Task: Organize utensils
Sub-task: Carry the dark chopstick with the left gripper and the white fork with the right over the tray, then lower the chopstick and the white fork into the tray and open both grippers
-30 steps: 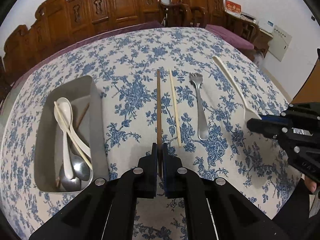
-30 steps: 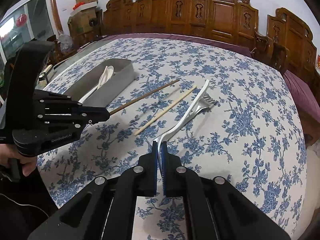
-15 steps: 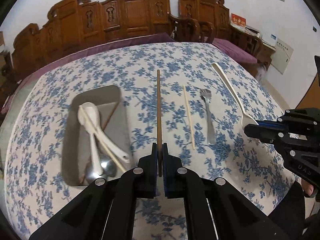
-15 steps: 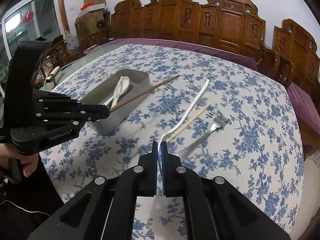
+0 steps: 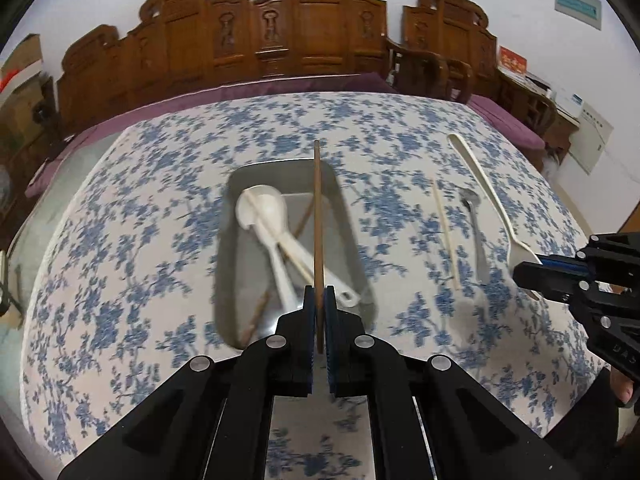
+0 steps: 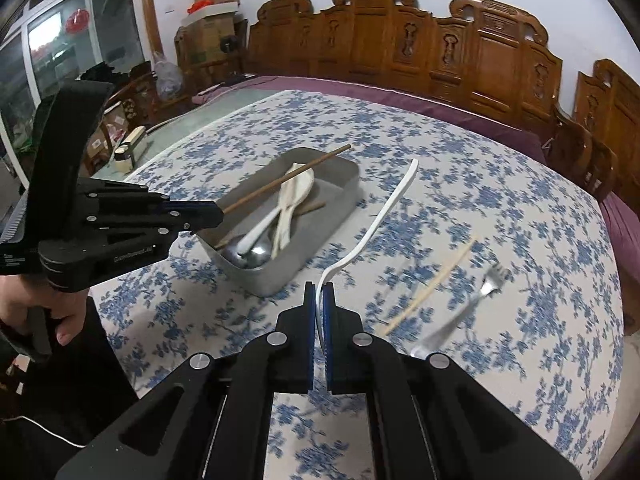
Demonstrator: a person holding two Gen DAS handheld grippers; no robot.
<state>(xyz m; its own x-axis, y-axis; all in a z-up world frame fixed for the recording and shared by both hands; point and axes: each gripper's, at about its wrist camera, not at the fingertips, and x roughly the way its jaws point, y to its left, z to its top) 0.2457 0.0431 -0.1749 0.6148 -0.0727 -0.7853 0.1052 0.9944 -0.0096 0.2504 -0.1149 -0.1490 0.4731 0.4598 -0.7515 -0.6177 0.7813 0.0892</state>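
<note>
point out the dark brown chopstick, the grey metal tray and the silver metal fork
dark brown chopstick [image 5: 318,216], left wrist view, middle of the shaft
grey metal tray [image 6: 320,224], right wrist view, outer side wall
silver metal fork [image 6: 486,286], right wrist view, neck below the tines

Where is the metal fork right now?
The metal fork lies on the tablecloth right of the pale chopstick, well right of the tray, untouched.

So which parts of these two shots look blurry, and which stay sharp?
Left wrist view: the tablecloth and tray are motion-smeared; the left gripper and its brown chopstick are crisp. Right wrist view: the metal fork streaks most; the right gripper and white utensil are sharp.
</note>
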